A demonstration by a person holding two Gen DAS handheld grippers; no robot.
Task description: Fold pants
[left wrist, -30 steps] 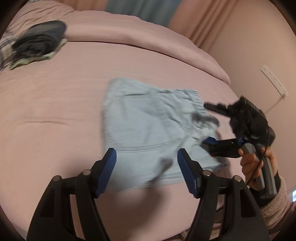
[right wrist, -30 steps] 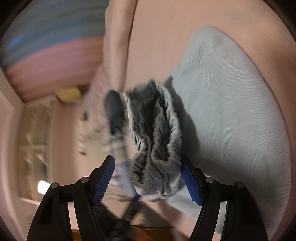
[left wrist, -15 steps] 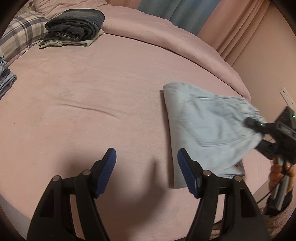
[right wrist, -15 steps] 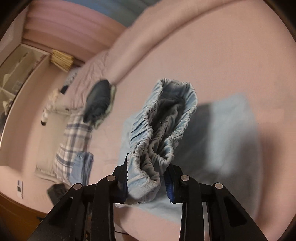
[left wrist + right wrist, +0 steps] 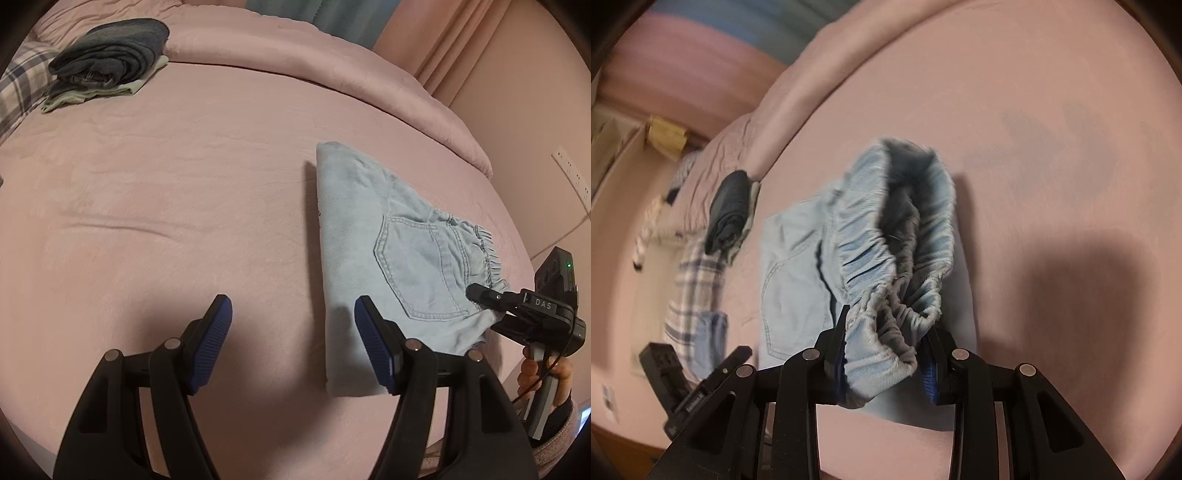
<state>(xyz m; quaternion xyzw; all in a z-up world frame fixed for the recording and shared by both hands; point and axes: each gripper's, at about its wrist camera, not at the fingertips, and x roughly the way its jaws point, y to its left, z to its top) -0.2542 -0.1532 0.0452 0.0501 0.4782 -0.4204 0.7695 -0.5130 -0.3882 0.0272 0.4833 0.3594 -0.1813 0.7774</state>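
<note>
Light blue denim pants (image 5: 373,243) lie folded on the pink bed, back pocket up, at the right in the left wrist view. My right gripper (image 5: 480,295) is shut on the elastic waistband (image 5: 886,295) and holds that end lifted off the bed. In the right wrist view my right gripper (image 5: 886,365) has the bunched waistband between its fingers, with the rest of the pants (image 5: 790,273) flat behind. My left gripper (image 5: 293,343) is open and empty, hovering over bare bed just left of the pants' near edge.
A stack of dark folded clothes (image 5: 110,59) sits at the far left of the pink bed (image 5: 166,184), beside a plaid pillow (image 5: 18,85). A pink wall with an outlet (image 5: 570,171) is at the right. The left gripper's body (image 5: 683,384) shows in the right wrist view.
My right gripper closed on the waistband and drew it toward the bed's right edge. My left gripper moved off the pants to the left and stays open.
</note>
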